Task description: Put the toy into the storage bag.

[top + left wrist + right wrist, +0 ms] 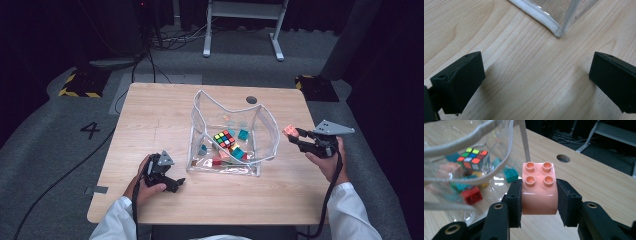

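The right gripper [295,134] clamps a pink brick [539,188], held just off the clear bag's [267,131] three o'clock side. At its seven o'clock, the left gripper [176,183] rests empty, jaws spread.

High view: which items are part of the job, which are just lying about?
In the job:
- pink brick, clamped in the right gripper
- clear bag beside it, holding the puzzle cube and other bricks

Lying about:
- left gripper, open, resting on the table
- white stand on the floor
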`<state>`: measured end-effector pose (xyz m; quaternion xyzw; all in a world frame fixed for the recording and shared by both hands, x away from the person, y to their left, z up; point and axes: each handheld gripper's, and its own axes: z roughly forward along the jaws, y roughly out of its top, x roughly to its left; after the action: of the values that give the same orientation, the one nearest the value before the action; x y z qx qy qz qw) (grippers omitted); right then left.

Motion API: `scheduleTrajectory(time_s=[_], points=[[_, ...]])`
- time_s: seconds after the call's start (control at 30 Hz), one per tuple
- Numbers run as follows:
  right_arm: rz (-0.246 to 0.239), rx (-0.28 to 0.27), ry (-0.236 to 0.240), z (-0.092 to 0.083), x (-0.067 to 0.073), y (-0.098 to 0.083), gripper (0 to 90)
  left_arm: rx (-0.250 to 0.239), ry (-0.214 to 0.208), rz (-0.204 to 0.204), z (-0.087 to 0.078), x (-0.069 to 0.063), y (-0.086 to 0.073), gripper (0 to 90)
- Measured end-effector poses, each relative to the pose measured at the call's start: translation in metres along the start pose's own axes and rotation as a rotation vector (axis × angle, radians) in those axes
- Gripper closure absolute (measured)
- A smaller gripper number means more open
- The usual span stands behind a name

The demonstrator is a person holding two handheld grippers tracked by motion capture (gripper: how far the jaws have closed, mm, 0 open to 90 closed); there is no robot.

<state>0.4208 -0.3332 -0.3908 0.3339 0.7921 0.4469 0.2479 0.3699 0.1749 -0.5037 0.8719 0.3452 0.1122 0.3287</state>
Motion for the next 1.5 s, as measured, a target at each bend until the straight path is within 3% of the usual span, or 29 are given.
scheduleTrajectory(time_s=[0.43,0.97,1.13,1.5], points=[[-0.007,-0.043,-0.024,-0.002,-0.007,0.046,59.2,-0.001,-0.001,-0.001,0.000,0.000,0.000,0.3],[-0.008,-0.025,-0.058,0.022,-0.012,0.091,59.2,-0.002,-0.001,0.000,0.000,0.000,0.000,0.3],[-0.022,-0.043,-0.037,0.025,-0.006,0.102,59.2,0.000,0.000,0.000,0.000,0.000,0.000,0.3],[-0.073,-0.084,0.082,0.027,0.026,0.112,59.2,-0.001,-0.001,0.000,0.000,0.000,0.000,0.3]])
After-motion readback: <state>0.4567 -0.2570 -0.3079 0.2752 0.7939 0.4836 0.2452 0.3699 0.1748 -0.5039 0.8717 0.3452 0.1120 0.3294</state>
